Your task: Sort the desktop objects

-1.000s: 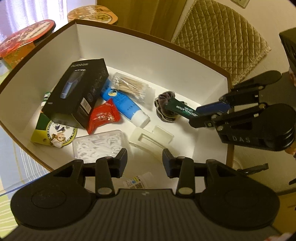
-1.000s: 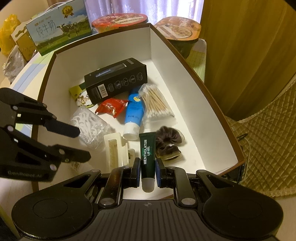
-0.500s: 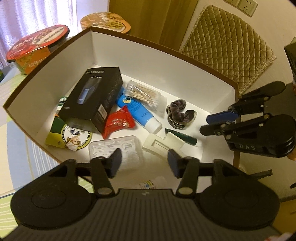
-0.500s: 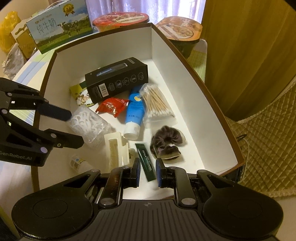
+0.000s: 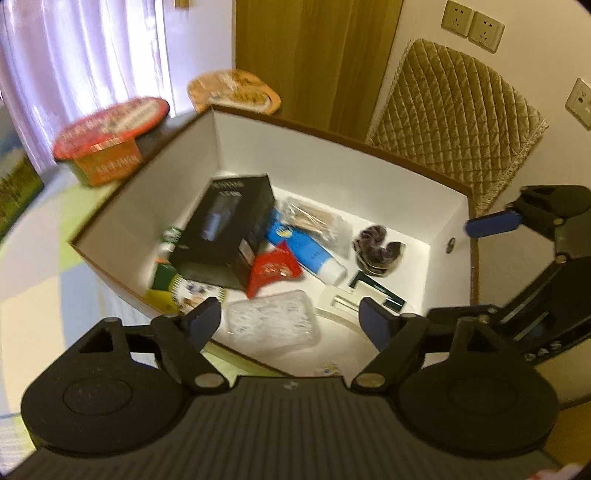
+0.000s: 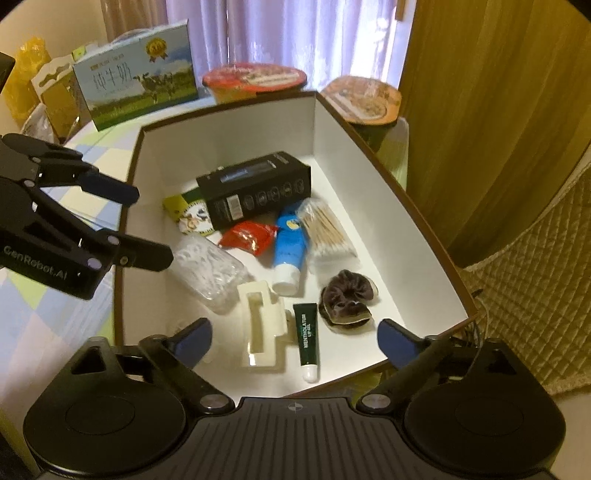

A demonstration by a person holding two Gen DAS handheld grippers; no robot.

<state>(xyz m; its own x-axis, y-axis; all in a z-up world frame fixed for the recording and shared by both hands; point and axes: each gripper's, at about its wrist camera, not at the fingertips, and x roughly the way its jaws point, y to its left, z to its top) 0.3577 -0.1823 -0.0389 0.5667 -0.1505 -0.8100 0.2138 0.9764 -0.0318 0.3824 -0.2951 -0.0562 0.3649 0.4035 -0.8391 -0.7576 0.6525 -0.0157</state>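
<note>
White box (image 6: 332,122) holds all the sorted items; both grippers sit outside its near edge, jaws spread wide and empty. Green lip gel tube (image 6: 307,340) lies flat by the near edge, long axis pointing toward the right gripper (image 6: 293,341); right is judged nearer than the left gripper (image 5: 290,319)

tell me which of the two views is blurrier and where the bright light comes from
Left wrist view: clearly blurrier, with the black box and red noodle bowl smeared and print unreadable. Right wrist view: sharp enough to read the green lip gel tube. Both: brightest light comes through the curtains behind the table, and the fisheye bends the white box's rim.
</note>
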